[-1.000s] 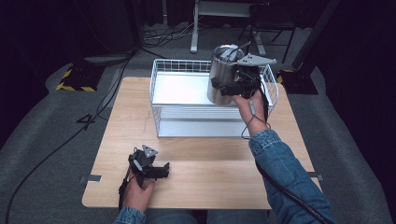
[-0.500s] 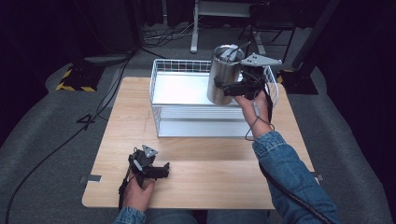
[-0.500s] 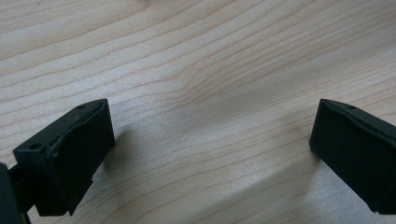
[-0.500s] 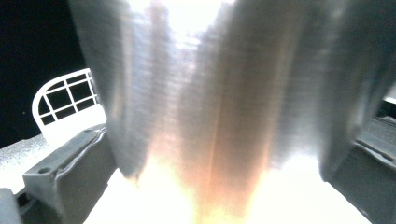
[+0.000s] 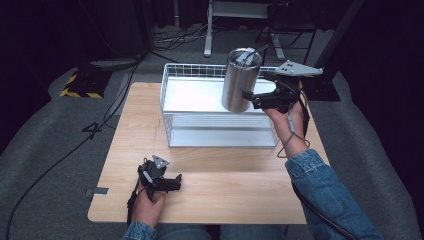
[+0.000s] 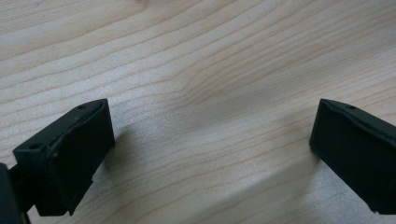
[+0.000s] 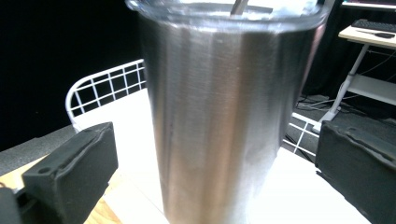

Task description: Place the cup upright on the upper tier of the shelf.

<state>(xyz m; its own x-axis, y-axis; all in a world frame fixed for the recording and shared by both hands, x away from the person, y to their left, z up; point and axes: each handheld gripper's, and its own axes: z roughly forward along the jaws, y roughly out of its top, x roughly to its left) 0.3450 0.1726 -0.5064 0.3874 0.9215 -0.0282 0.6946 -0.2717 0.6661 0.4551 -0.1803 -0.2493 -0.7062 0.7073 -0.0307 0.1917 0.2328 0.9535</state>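
One steel tumbler [image 5: 241, 80] stands in one white wire basket [image 5: 172, 114]; one wooden table [image 5: 215, 185] bears the basket; two grippers are in view, the left gripper [image 5: 172, 181] and the right gripper [image 5: 248, 98], each in one hand; one striped block [image 5: 80, 85] lies on the floor; one white stand [image 5: 207, 30] rises behind.

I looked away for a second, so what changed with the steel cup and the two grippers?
The right gripper has just opened its jaws, let go of the steel cup and drawn back toward the basket's right side. The cup stands upright in the wire basket. The left gripper stayed open on the table.
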